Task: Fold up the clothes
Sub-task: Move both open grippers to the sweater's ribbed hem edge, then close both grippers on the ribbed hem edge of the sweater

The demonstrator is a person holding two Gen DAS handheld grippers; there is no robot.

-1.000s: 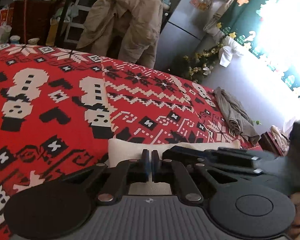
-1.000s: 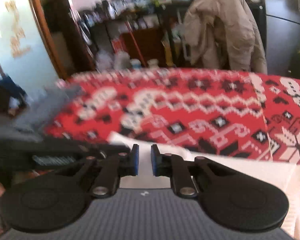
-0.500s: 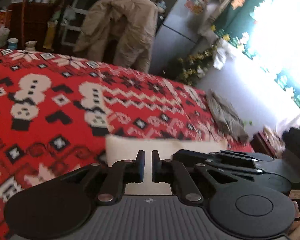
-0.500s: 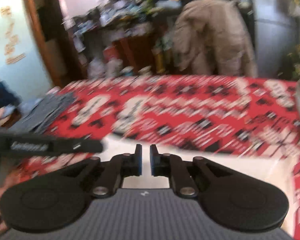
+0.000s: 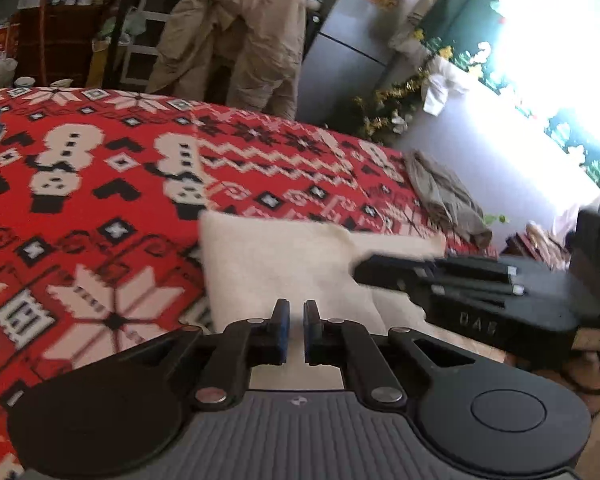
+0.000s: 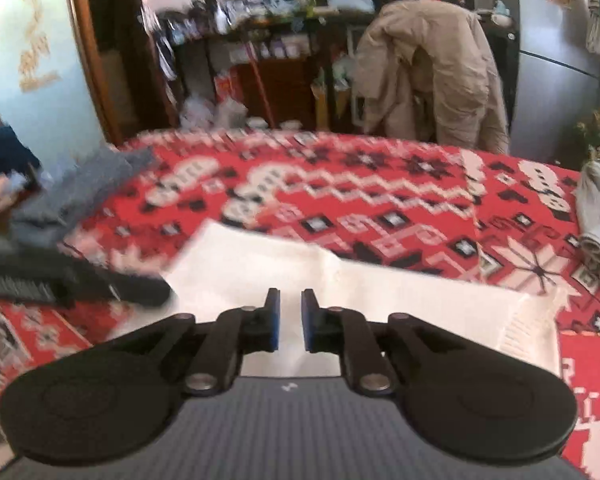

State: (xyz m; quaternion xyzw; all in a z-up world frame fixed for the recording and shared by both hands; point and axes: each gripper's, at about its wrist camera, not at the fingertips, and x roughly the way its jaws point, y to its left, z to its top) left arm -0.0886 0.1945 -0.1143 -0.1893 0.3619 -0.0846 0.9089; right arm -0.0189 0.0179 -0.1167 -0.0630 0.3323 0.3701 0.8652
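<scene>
A white cloth [image 5: 284, 256] lies flat on the red patterned tablecloth [image 5: 100, 184], folded into a long strip with a ribbed hem at its right end [image 6: 528, 328]. My left gripper [image 5: 296, 322] hovers over the cloth's near edge, its blue-padded fingers a narrow gap apart with nothing between them. My right gripper [image 6: 290, 314] stands over the cloth's middle [image 6: 340, 280], also slightly open and holding nothing. Each gripper shows in the other's view: the right one [image 5: 440, 280] over the cloth's right part, the left one [image 6: 80, 280] blurred at the cloth's left end.
An olive-grey garment [image 5: 448, 196] lies crumpled near the table's right edge. A grey folded garment [image 6: 84, 188] sits at the far left. A beige jacket [image 6: 428, 72] hangs on a chair behind the table, beside shelves and a fridge [image 6: 556, 60].
My left gripper's fingers have parted from shut to a narrow gap. Both grippers have pulled back and risen, so more of the white cloth shows ahead of them.
</scene>
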